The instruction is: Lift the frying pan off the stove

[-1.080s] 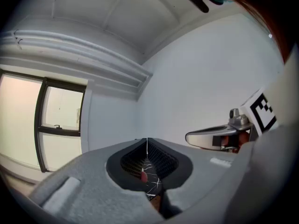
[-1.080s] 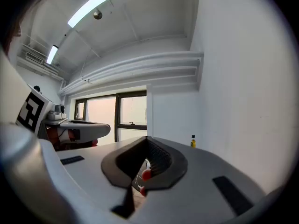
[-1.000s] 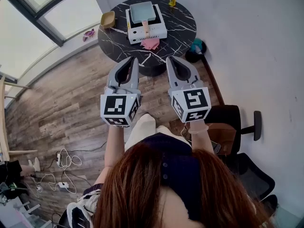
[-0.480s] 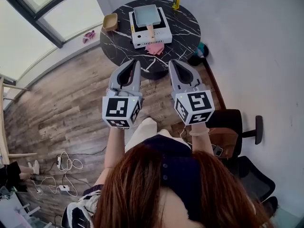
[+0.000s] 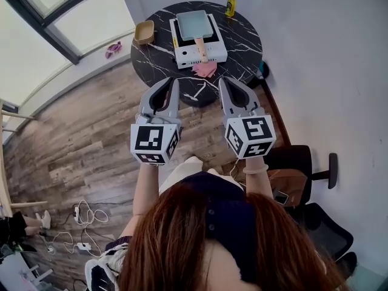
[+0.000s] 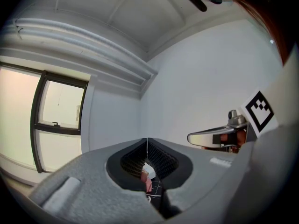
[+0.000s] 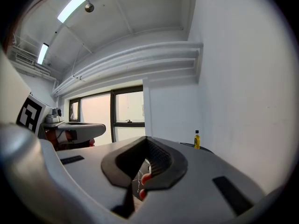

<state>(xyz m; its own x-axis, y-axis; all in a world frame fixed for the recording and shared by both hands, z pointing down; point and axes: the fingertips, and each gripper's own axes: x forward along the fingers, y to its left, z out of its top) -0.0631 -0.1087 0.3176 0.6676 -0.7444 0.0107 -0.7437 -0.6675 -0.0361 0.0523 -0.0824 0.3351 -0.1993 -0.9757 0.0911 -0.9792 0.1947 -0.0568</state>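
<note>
Round marble table (image 5: pixel 237 36) sat ahead, frying pan (image 5: pixel 195 23) on the stove (image 5: pixel 205 52), untouched. Left gripper (image 5: pixel 173 82) and right gripper (image 5: pixel 222 82), jaws pressed together and empty, hung well short. The whole lift remained.

Office-like rm: swivel chair (image 5: pixel 295 151), wood floor (image 5: pixel 91 144), round table (image 5: pixel 242 44) (big windows (image 5: pixel 54 29))

Head view steeply above round table (image 5: pixel 245 47)
</note>
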